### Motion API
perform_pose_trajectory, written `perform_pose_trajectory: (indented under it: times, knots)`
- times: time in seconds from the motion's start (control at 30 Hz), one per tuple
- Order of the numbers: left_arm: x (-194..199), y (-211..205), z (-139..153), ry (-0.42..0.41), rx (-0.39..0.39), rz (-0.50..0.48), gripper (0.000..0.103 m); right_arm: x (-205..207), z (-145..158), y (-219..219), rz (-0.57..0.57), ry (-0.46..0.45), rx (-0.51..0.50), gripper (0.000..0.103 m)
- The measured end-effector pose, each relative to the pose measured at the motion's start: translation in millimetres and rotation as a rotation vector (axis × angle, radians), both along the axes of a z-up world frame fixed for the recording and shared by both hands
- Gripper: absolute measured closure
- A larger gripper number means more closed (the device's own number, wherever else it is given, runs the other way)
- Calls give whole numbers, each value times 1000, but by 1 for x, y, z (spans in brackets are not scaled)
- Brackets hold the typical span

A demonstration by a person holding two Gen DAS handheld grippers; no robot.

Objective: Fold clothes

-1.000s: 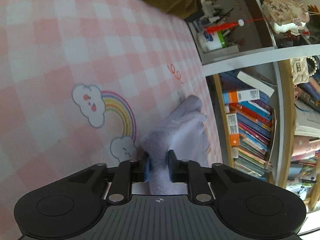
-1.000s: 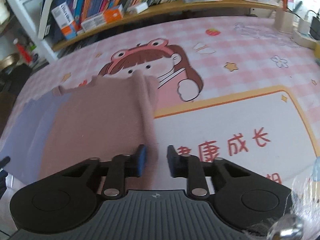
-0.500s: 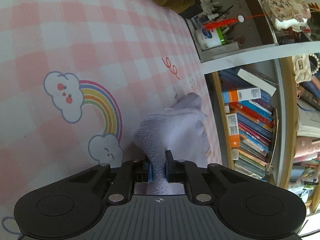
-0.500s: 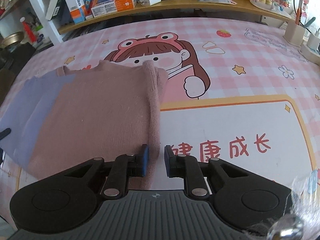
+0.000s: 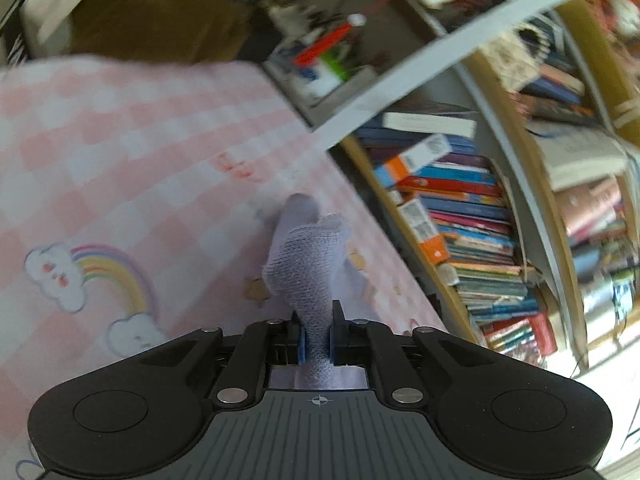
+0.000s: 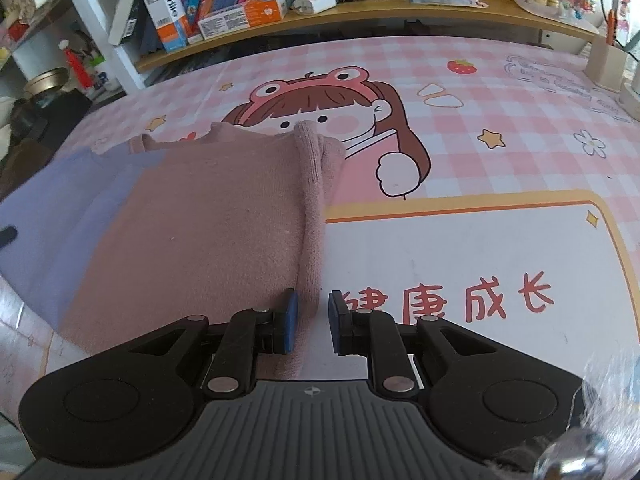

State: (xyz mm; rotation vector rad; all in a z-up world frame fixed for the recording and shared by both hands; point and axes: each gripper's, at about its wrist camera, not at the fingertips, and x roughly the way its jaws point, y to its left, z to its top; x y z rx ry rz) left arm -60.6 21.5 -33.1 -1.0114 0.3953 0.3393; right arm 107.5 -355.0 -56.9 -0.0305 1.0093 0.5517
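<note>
My left gripper [image 5: 318, 344] is shut on a bunched piece of lavender knit cloth [image 5: 308, 256], which rises from the pink checked mat [image 5: 120, 160] in a narrow peak. The left wrist view is blurred. In the right wrist view a pink knit sweater [image 6: 216, 216] lies flat on the mat [image 6: 480, 140], with a lavender part [image 6: 60, 208] at its left. Its right edge is drawn up into a ridge [image 6: 312, 200] that runs into my right gripper [image 6: 310, 320]. That gripper is shut on the edge, though a thin gap shows beside the right pad.
Bookshelves [image 6: 248, 4] packed with books run along the mat's far side, and the same shelves [image 5: 460, 216] stand on the right in the left wrist view. A pen holder [image 6: 608, 60] stands at the far right. A brown cushion [image 5: 152, 20] lies beyond the mat's far end.
My left gripper has pinched tighter on the lavender cloth and lifted it off the mat while rolling. The right gripper keeps its hold on the pink edge and has barely moved.
</note>
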Motion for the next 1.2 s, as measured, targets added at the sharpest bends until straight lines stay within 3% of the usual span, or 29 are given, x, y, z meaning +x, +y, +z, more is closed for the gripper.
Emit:
perform_pose_trajectory:
  times: [0.3, 0.67, 0.87, 1.0, 1.1, 1.2]
  knots:
    - [12, -55, 50, -49, 188, -20, 95, 11, -3, -17, 105, 23, 88, 87]
    - [36, -161, 102, 49, 535, -168, 95, 27, -5, -28, 248, 35, 150, 88]
    - [67, -254, 98, 203, 798, -386, 94, 36, -7, -31, 308, 51, 187, 88]
    - [95, -319, 55, 448, 1008, -610, 88, 40, -8, -33, 329, 63, 206, 88]
    - [103, -347, 29, 557, 1158, -677, 85, 42, -8, -35, 336, 69, 215, 88]
    - [105, -349, 26, 577, 1174, -670, 84, 43, -8, -36, 340, 73, 224, 88]
